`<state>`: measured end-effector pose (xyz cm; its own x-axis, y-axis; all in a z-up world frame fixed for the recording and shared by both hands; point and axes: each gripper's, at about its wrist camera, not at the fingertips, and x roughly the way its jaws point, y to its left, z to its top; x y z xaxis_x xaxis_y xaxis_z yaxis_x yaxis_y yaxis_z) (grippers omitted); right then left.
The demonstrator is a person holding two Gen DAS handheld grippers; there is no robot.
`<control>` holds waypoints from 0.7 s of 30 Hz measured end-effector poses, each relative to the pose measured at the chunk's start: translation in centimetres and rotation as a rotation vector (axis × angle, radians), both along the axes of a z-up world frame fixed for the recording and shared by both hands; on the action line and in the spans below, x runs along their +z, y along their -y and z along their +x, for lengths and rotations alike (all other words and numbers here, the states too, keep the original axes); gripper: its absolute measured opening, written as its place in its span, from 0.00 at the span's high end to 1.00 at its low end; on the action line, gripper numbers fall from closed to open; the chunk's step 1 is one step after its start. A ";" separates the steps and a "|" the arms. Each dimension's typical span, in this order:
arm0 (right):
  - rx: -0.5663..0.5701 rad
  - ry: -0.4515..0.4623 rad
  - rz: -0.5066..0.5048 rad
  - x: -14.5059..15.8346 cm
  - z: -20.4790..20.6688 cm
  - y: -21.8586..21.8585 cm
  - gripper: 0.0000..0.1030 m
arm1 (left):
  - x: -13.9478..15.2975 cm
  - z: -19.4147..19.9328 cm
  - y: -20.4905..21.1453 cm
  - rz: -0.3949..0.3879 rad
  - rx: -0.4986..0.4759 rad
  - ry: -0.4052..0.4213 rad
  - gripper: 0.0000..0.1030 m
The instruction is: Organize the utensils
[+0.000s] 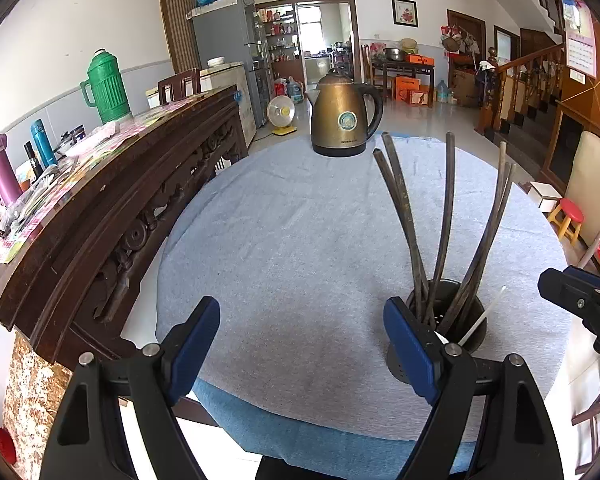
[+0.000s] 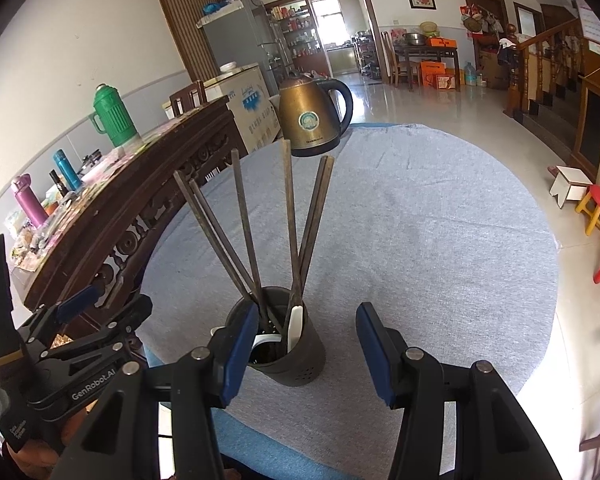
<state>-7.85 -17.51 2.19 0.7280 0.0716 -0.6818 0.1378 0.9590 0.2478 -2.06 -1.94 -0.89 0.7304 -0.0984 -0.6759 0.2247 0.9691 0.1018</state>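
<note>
A dark perforated utensil holder (image 1: 470, 336) (image 2: 296, 360) stands on the round table covered with a grey-blue cloth (image 1: 300, 248) (image 2: 420, 248). Several dark chopsticks (image 1: 446, 216) (image 2: 244, 224) fan out of it, and a white spoon (image 2: 295, 328) leans inside. My left gripper (image 1: 302, 340) is open and empty; its right finger is just left of the holder. My right gripper (image 2: 306, 344) is open and empty, with the holder just inside its left finger. The right gripper also shows at the right edge of the left wrist view (image 1: 580, 300).
A brass electric kettle (image 1: 346, 114) (image 2: 314, 114) stands at the table's far edge. A dark carved sideboard (image 1: 112, 184) (image 2: 140, 176) runs along the left, with a green thermos (image 1: 106, 86) and bottles on it. Small stools (image 2: 598, 208) are at the right.
</note>
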 end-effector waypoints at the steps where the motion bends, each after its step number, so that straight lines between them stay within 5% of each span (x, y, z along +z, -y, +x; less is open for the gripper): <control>1: -0.003 0.001 0.000 0.0 0.0 0.0 0.47 | 0.1 -0.1 0.0 -0.001 -0.001 0.002 0.18; 21: -0.044 0.002 -0.008 -1.0 1.1 1.9 0.46 | -0.3 1.3 -0.1 -0.027 -0.003 0.010 0.18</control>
<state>-6.78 -19.43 1.23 0.7315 0.0339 -0.6810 0.1795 0.9540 0.2403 -0.75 -1.82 -1.18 0.7369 -0.1186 -0.6655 0.2269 0.9708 0.0783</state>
